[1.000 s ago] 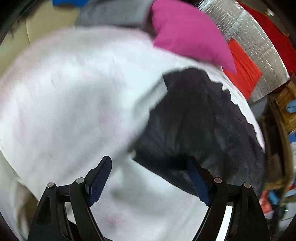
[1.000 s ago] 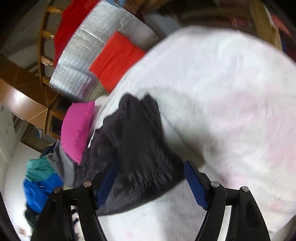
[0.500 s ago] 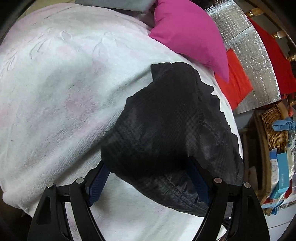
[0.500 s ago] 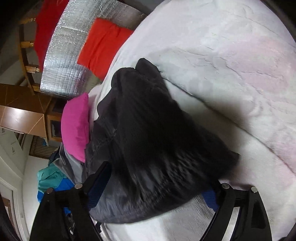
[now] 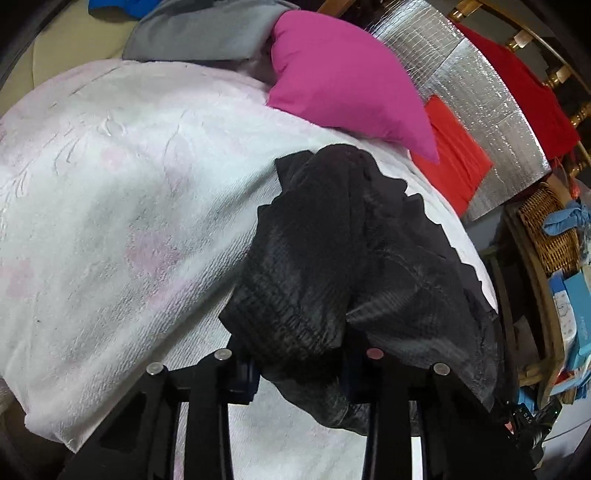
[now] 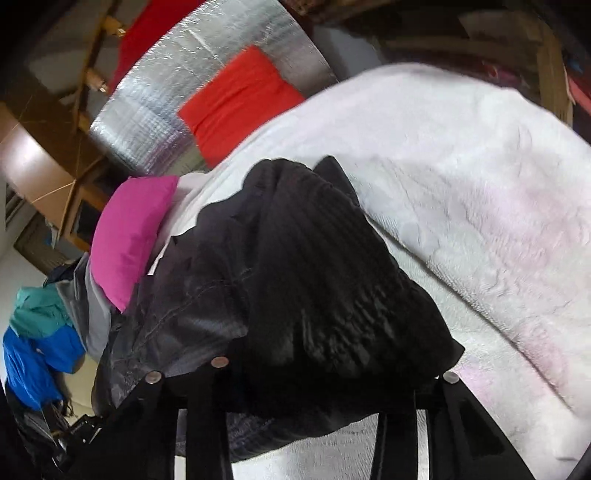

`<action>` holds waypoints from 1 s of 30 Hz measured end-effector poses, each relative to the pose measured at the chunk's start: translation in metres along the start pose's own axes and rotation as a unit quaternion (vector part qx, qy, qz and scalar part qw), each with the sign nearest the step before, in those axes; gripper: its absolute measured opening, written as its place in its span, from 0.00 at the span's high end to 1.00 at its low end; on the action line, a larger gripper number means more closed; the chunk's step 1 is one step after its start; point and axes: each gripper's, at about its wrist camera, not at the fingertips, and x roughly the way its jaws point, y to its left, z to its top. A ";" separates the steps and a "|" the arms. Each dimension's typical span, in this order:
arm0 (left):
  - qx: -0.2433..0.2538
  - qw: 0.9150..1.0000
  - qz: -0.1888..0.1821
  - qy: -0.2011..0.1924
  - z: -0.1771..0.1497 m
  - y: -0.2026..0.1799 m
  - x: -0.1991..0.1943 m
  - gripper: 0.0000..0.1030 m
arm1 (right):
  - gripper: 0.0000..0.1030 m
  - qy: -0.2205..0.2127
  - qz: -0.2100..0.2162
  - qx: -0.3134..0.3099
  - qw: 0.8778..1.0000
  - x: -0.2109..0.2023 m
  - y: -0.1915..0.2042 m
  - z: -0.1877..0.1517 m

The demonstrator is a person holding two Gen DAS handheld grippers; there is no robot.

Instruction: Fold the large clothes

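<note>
A crumpled black garment of thin, shiny ribbed fabric [image 5: 332, 258] lies bunched on a white terry blanket with faint pink blotches [image 5: 129, 221] that covers the bed. In the left wrist view the left gripper [image 5: 299, 363] has its jaws closing, and a thick fold of the garment sits between them: the cloth fills the gap from one black finger [image 5: 236, 369] to the other and spills forward over both, so the blue pads are almost wholly covered; the fingers stand narrow and pinch the fold. The rest of the garment runs away from the fingers toward the far right edge of the blanket, its hem hanging over that edge. In the right wrist view the right gripper [image 6: 332, 373] is likewise closing on the same garment [image 6: 314, 277]; a heavy mound of black cloth lies over and between its fingers and hides the tips completely, with the near edge of the cloth drooping below them, so the fingers grip it at a narrow spread. Beyond the garment a magenta cushion [image 5: 343, 77] rests at the blanket's far edge, near the garment's far tip but apart from it, and beside it an orange-red cushion [image 5: 454, 155] leans against a silver quilted foil panel [image 5: 480, 92]. A grey cloth [image 5: 199, 33] lies behind the magenta cushion.
</note>
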 end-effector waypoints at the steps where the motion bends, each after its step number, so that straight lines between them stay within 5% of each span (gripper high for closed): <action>1: 0.003 1.000 -0.001 -0.002 -0.001 0.000 -0.003 0.67 | 0.62 -0.003 0.001 -0.004 1.000 -0.004 0.000 -0.001; 8: 0.017 1.000 0.012 0.008 -0.022 0.006 -0.016 0.64 | 0.62 0.006 -0.011 -0.006 1.000 -0.019 -0.009 -0.020; 15: 0.028 0.996 0.081 0.027 -0.014 0.004 -0.011 0.36 | 0.37 0.059 -0.017 0.049 0.997 -0.022 -0.032 -0.013; 19: 0.038 0.995 0.093 -0.022 -0.007 0.006 -0.037 0.30 | 0.32 0.041 -0.019 0.065 0.997 -0.059 -0.048 -0.014; 22: 0.064 0.983 0.140 -0.099 -0.005 -0.004 -0.059 0.29 | 0.31 -0.019 -0.055 0.045 0.997 -0.090 -0.046 -0.008; 24: 0.096 0.974 0.156 -0.137 -0.005 -0.017 -0.064 0.28 | 0.31 -0.053 -0.039 0.015 0.998 -0.104 -0.036 -0.003; 28: 0.160 0.965 0.165 -0.129 -0.017 -0.039 -0.049 0.28 | 0.36 -0.042 -0.026 -0.051 0.997 -0.084 -0.003 0.001; 30: 0.190 0.963 0.171 -0.090 -0.021 -0.046 -0.026 0.28 | 0.45 -0.003 -0.022 -0.056 0.998 -0.055 0.002 0.005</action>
